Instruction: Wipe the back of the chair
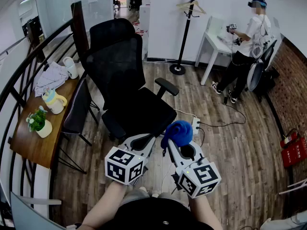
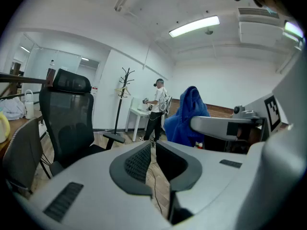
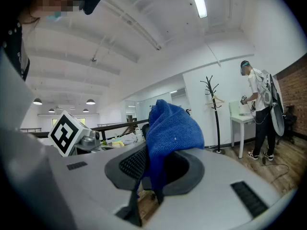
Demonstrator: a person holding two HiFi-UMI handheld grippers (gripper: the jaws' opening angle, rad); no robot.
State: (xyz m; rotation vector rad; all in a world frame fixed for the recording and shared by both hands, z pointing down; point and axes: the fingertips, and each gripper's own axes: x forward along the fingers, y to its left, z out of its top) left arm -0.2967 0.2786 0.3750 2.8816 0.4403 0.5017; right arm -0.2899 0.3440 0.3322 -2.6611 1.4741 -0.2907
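The black mesh office chair (image 1: 120,61) stands just ahead of me, its seat toward me and its tall back and headrest behind; the left gripper view shows the chair (image 2: 67,123) at left. My right gripper (image 1: 175,142) is shut on a bunched blue cloth (image 1: 180,131), held low in front of the seat's right corner. In the right gripper view the blue cloth (image 3: 172,131) hangs over the right gripper (image 3: 152,152) tips. My left gripper (image 1: 145,139) is beside it, just short of the seat's front edge. The left gripper (image 2: 152,146) is shut on nothing, and the blue cloth (image 2: 189,114) shows at its right.
A wooden table (image 1: 29,143) at left carries mugs, a potted plant (image 1: 38,121) and a crumpled cloth, with a dark chair (image 1: 76,109) beside it. A power strip (image 1: 195,124) and cables lie on the floor. A coat rack (image 1: 184,28) and a person (image 1: 244,47) at a white desk stand behind.
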